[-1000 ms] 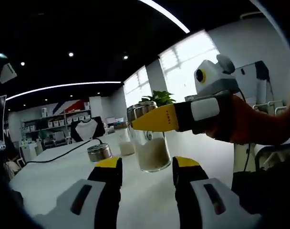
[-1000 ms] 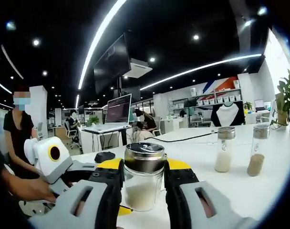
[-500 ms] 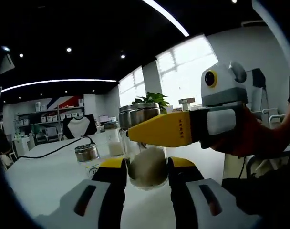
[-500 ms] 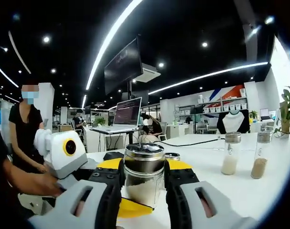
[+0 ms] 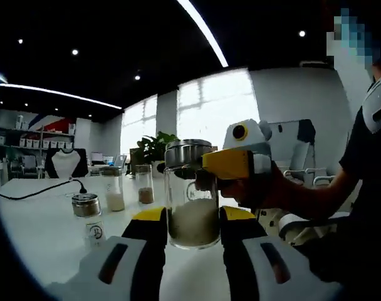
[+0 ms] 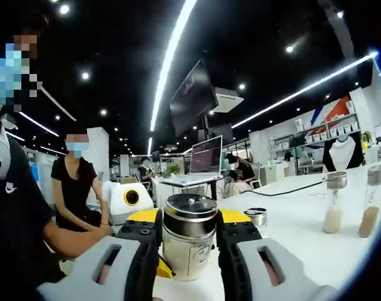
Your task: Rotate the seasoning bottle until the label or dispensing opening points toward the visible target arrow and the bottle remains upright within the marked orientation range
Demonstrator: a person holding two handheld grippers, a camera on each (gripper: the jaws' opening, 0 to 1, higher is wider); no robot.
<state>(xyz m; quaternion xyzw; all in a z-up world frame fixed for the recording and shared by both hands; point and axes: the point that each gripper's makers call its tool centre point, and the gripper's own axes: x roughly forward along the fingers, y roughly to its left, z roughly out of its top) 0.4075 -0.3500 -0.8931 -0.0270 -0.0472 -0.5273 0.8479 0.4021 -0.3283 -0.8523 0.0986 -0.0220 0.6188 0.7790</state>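
Left gripper view: the left gripper [image 5: 190, 219] hugs the bottle [image 5: 192, 194] low down, jaws snug on the glass. The right gripper [image 6: 189, 231] clamps its metal lid [image 6: 190, 216], bottle upright on the table [image 6: 291, 232].

Dark ceiling [image 6: 115, 56], light strips [image 6: 172, 56], possibly shelving [image 5: 21, 141].

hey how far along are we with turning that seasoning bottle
Done: the seasoning bottle is gripped, with the left gripper around its glass body and the right gripper at its metal cap. In hand: the bottle stands upright between both. Left: no target arrow is in sight, so its final orientation can't be confirmed.
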